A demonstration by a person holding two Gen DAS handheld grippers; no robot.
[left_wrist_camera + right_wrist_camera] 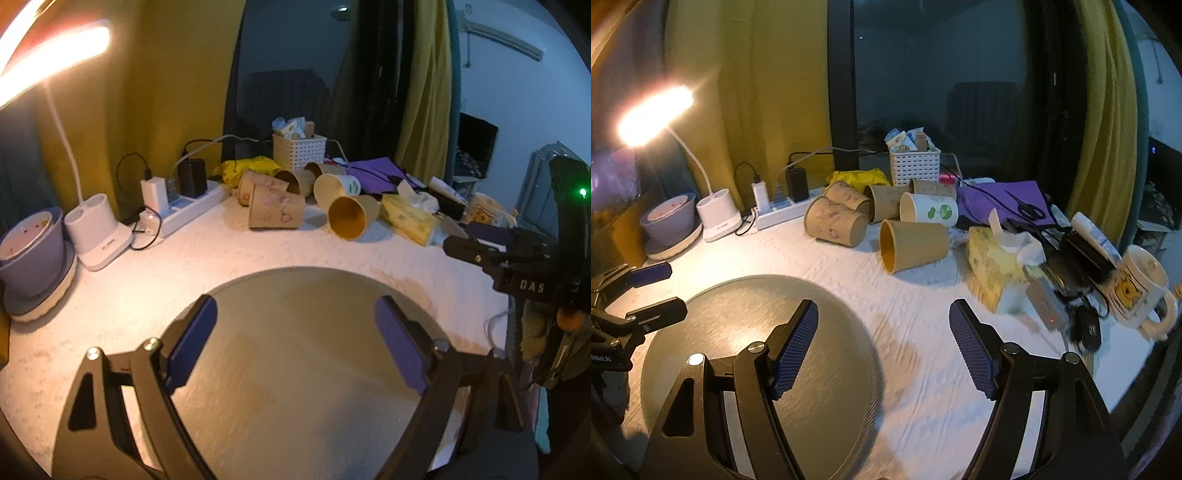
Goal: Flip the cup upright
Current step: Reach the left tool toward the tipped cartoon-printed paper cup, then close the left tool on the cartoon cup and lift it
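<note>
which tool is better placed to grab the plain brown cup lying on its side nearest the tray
Right, probably. The right tool is open, and the plain brown cup lies almost straight ahead; the left tool hangs over the round tray.

A lived-in home desk is showing here: beside the white basket (915, 167) a power strip (783, 211), tissue box (991, 271) and cartoon mug (1136, 291) are crowding, yellow curtains (764, 92) hanging behind it.

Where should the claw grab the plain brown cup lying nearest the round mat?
Probably around the middle of the plain brown cup, coming from above with one pad on each side wall. It lies on its side, mouth facing the lamp side, apart from the pile. The right claw is open and closest.
</note>
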